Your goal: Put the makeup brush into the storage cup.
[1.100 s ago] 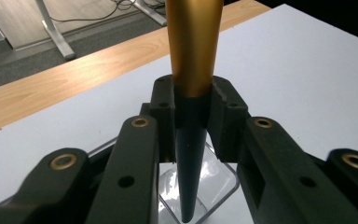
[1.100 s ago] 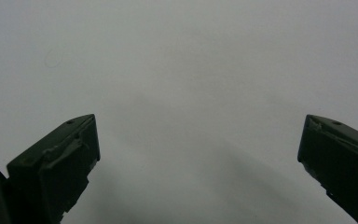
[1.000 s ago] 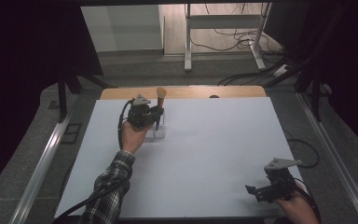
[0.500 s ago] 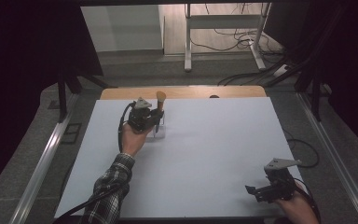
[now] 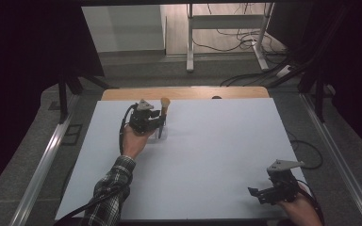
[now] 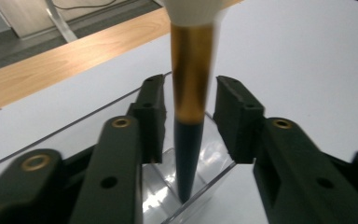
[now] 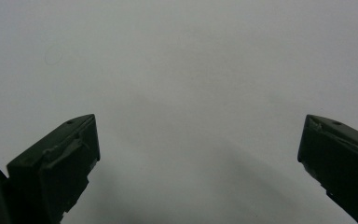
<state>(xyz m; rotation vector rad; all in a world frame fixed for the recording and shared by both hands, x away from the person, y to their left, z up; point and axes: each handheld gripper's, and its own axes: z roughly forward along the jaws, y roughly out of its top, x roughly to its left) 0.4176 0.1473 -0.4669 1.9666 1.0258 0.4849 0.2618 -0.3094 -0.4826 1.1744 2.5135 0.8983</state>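
Note:
A brush (image 6: 191, 93) with a gold ferrule, a dark handle and a pale head stands upright with its handle tip in a clear plastic holder (image 6: 205, 172) at the far left of the white table (image 5: 217, 155). My left gripper (image 6: 191, 100) brackets the handle. Its jaws have just been opening and there is a gap on each side of the handle, so it is open. From above, the left gripper (image 5: 158, 123) sits beside the brush (image 5: 165, 103) and the holder (image 5: 162, 134). My right gripper (image 5: 259, 195) rests open near the front right corner, and the right gripper (image 7: 198, 140) has nothing between its jaws.
A wooden strip (image 5: 184, 92) runs along the table's far edge. Metal rails (image 5: 42, 165) flank the table on both sides. Behind it are desk legs (image 5: 188, 42) and cables on the floor (image 5: 245, 28). A cable (image 5: 306, 150) loops off the right edge.
The brush's head sits slightly lower beside the left gripper than a second ago. Both hands have stayed in place.

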